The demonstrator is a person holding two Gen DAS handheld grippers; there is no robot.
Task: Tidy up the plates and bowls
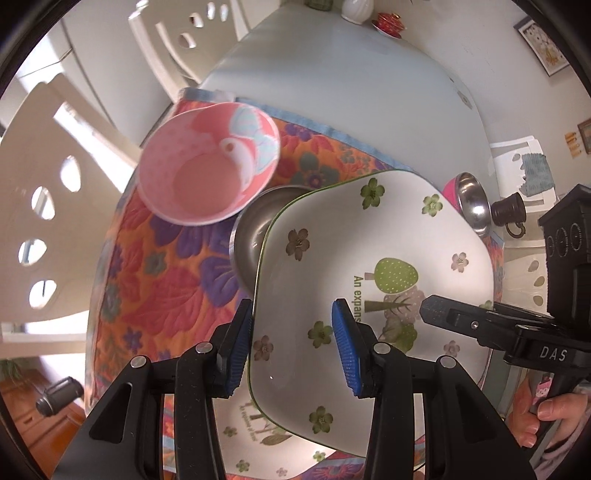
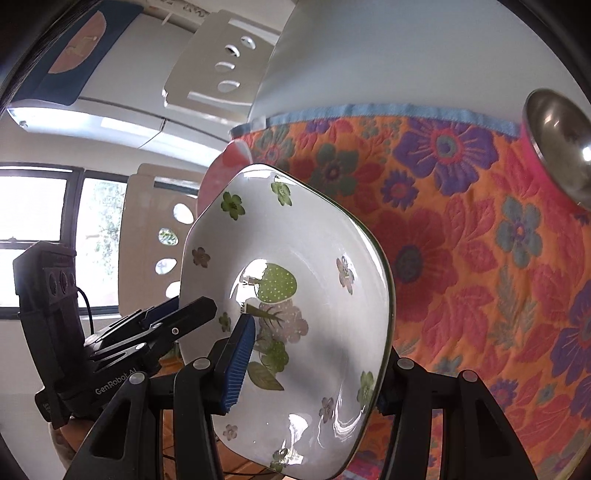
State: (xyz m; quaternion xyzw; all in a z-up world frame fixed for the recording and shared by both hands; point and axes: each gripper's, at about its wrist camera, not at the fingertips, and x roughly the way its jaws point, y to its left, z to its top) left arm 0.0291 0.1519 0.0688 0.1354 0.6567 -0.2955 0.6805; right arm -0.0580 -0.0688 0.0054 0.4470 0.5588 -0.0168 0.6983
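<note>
Two square white plates with tree-and-flower print: the upper plate (image 1: pixel 369 266) is lifted and tilted, the second plate (image 1: pixel 255 439) lies flat under it on the floral quilted mat (image 1: pixel 147 288) that covers part of the desk (image 1: pixel 332 74).

Left hand-held gripper (image 1: pixel 293 350) straddles the upper plate's left rim, one blue pad outside the edge and one on the face; the fingers look spread and whether they pinch the rim cannot be told. Right hand-held gripper (image 2: pixel 314 365) pinches the same plate's edge, one blue pad on the face, the other finger behind the rim.

Bowls, three counted, all empty:
- One pink bowl (image 1: pixel 208 162) with a bird pattern, seen tilted above the mat.
- One steel bowl (image 1: pixel 255 236) on the mat, partly hidden behind the upper plate.
- One steel bowl with pink outside (image 1: pixel 471 199) at the mat's far right edge.

Far end of the desk: one red cup on a saucer (image 1: pixel 388 23) and one white jug (image 1: pixel 356 9).
</note>
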